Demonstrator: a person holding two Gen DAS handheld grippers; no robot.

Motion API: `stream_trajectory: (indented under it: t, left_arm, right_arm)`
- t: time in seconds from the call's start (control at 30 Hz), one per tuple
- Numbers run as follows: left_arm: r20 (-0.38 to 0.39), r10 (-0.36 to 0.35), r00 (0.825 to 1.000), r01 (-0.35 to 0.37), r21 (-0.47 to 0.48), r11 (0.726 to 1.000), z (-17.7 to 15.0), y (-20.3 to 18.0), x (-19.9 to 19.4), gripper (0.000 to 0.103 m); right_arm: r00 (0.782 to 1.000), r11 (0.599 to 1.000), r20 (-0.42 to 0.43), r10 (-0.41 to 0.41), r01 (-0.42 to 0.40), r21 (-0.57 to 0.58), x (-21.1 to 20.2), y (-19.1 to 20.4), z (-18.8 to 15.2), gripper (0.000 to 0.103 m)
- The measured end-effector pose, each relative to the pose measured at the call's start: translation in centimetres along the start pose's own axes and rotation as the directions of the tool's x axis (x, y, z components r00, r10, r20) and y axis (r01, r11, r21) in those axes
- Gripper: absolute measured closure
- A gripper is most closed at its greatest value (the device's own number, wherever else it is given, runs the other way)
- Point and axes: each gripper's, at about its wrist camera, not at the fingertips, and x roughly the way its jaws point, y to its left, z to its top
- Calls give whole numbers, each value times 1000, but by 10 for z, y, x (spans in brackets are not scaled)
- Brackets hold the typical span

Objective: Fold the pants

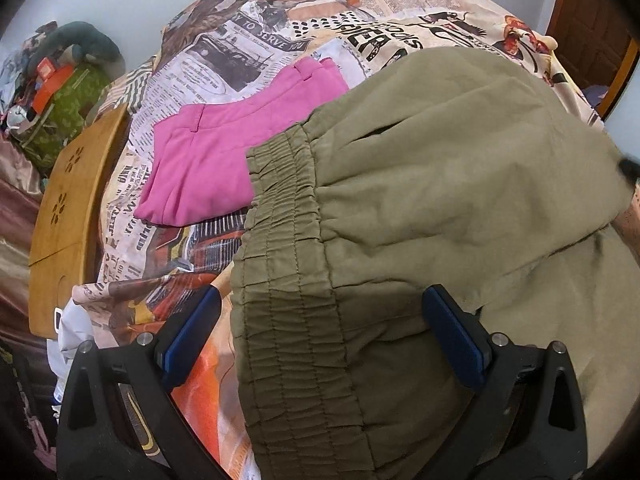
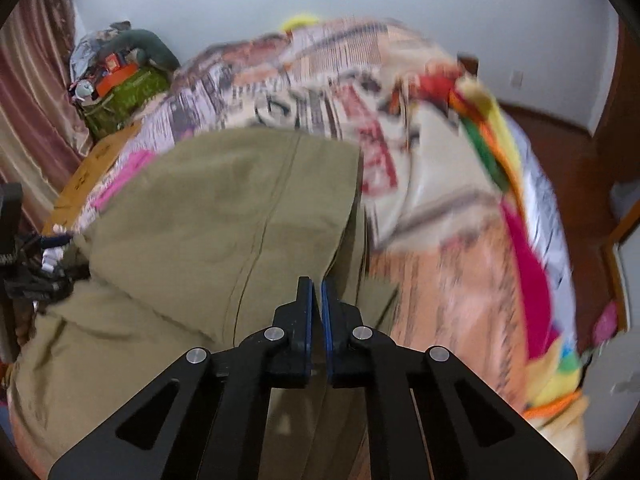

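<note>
Two wrist views look down on a bed covered by a spread printed like old newspaper pages. Olive pants lie across the lower right of the left view, their gathered elastic waistband running from the centre down to the bottom edge. Folded pink pants rest on the spread just beyond them, upper left of centre. A wooden board sits at the left edge.

The left gripper hangs low over the waistband with its blue-padded fingers wide apart, one on each side of the band; they do not press on the cloth.

In the right view the olive pants fill the lower left, already doubled over, with a seam running down the middle. The right gripper has its fingers drawn together near the right-hand edge of the cloth. Olive fabric shows beneath and between the arms, but whether any is pinched between the pads cannot be told.

The step appears to be taking hold of both ends for the next fold. To do it well, the left fingers should likely close over the full thickness of the waistband, catching every layer. Both hands would then best lift together and keep the edge taut, so the fold lands square. The pink pants lie close and could be dragged along.
</note>
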Motion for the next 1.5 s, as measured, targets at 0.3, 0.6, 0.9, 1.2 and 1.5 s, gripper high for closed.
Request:
stream_trajectory:
  t: [0.3, 0.6, 0.9, 1.2, 1.5]
  left_arm:
    - [2, 9, 1000, -9, -7, 1000, -1, 2, 3, 0]
    - [17, 68, 998, -68, 22, 997, -7, 5, -6, 0]
    - [-3, 51, 999, -51, -8, 999, -16, 13, -14, 0]
    - [-30, 43, 999, -43, -25, 999, -18, 10, -7, 0]
    - [-7, 59, 998, -59, -13, 998, -18, 9, -4, 0]
  right_arm:
    - [997, 993, 16, -81, 82, -83, 40, 11, 47, 100]
    - [992, 996, -96, -80, 82, 20, 53, -20, 32, 100]
    - [992, 994, -60, -111, 110, -10, -12, -28, -10, 46]
    - [976, 999, -215, -38, 43, 14, 23, -21, -51, 46]
    - [974, 991, -206, 89, -65, 120, 70, -20, -25, 67]
